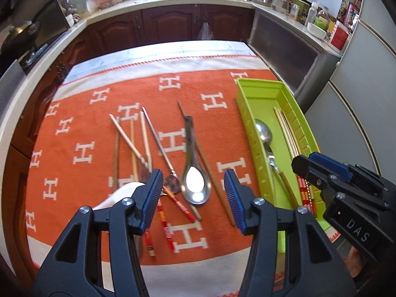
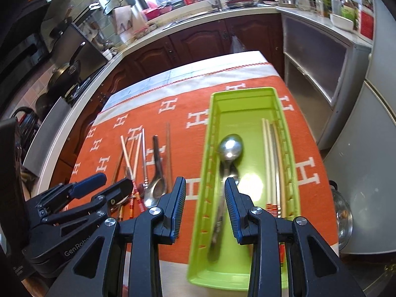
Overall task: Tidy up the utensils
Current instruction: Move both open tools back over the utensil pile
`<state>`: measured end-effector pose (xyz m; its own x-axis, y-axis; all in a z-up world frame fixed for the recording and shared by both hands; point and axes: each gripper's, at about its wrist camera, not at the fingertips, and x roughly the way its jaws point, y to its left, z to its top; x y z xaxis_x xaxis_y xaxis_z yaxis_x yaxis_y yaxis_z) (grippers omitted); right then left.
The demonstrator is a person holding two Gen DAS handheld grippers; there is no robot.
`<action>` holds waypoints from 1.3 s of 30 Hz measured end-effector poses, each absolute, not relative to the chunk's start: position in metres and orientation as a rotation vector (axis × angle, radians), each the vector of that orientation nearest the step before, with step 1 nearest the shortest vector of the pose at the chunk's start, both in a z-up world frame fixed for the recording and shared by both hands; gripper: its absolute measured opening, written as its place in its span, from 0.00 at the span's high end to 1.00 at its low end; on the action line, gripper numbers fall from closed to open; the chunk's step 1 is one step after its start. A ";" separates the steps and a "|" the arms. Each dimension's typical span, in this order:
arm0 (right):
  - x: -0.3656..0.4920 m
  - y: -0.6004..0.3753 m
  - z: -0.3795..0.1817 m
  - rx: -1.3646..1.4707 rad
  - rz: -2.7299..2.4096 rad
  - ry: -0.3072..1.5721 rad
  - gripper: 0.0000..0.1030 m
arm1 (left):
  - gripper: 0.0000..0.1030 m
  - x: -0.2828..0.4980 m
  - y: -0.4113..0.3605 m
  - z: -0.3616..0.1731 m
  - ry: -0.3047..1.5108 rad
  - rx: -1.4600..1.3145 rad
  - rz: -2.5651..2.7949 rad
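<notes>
A green tray sits on the right of an orange cloth. It holds metal spoons and chopsticks along its right wall. Loose on the cloth lie several chopsticks and a large metal spoon. My left gripper is open and empty, just above the near ends of the loose utensils. My right gripper is open and empty over the tray's left wall; it also shows in the left wrist view.
The orange cloth with white H marks covers the table. A white object lies under my left finger. Kitchen counters, a sink and dark cabinets ring the far side; a grey fridge stands right. A pan sits far left.
</notes>
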<state>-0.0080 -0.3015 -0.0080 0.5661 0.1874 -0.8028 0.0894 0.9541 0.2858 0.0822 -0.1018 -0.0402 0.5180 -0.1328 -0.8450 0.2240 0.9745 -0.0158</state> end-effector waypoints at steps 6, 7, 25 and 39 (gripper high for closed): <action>0.004 -0.267 -0.004 0.265 0.104 0.989 0.68 | 0.53 0.079 -0.069 -0.039 0.988 0.076 -0.202; 0.009 -0.262 -0.004 0.259 0.109 0.993 0.68 | 0.53 0.078 -0.061 -0.039 0.986 0.064 -0.200; 0.064 -0.206 -0.047 0.243 0.217 1.098 0.68 | 0.53 0.090 0.053 -0.067 1.023 0.001 -0.179; 0.091 -0.202 -0.090 0.251 0.227 1.163 0.68 | 0.53 0.097 0.048 -0.114 1.125 0.076 -0.305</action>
<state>0.0906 -0.2023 -0.0895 0.3798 0.3040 -0.8737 -0.0464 0.9495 0.3102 0.0966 0.0479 -0.1136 0.3947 -0.2022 -0.8963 0.2788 0.9558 -0.0929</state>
